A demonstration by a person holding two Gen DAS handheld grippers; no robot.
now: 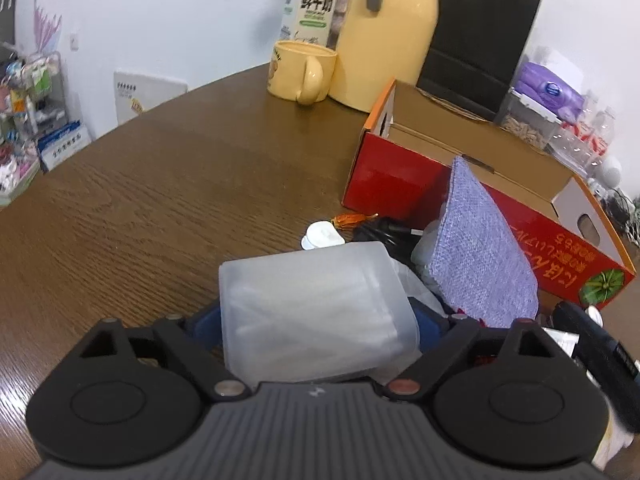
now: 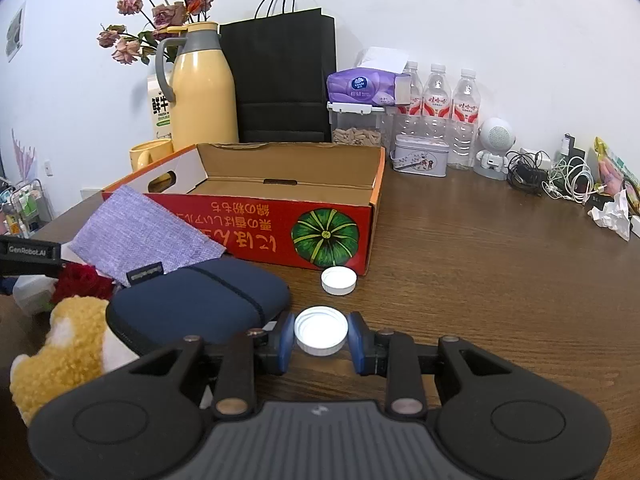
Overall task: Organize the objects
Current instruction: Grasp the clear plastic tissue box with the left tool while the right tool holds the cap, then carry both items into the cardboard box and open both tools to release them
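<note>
Two hand-held grippers are busy: the right hand-held gripper [image 2: 321, 338] is clamped on a white cap [image 2: 320, 330], box [image 2: 280, 232] at 12 o'clock as the likely drop spot, while the left hand-held gripper [image 1: 316, 320] brackets a frosted plastic case [image 1: 316, 312], grip unclear.

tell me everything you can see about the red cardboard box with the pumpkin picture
The red cardboard box with the pumpkin picture is a shallow open tray with orange rims, a plain brown inside and white end walls with oval handle cut-outs. Its front wall bears a green pumpkin drawing and orange lettering, both upside down. It sits flat on the brown wooden table and looks empty where visible. A lilac woven cloth pouch leans against its front left corner. A white bottle cap lies just in front of it.
</note>
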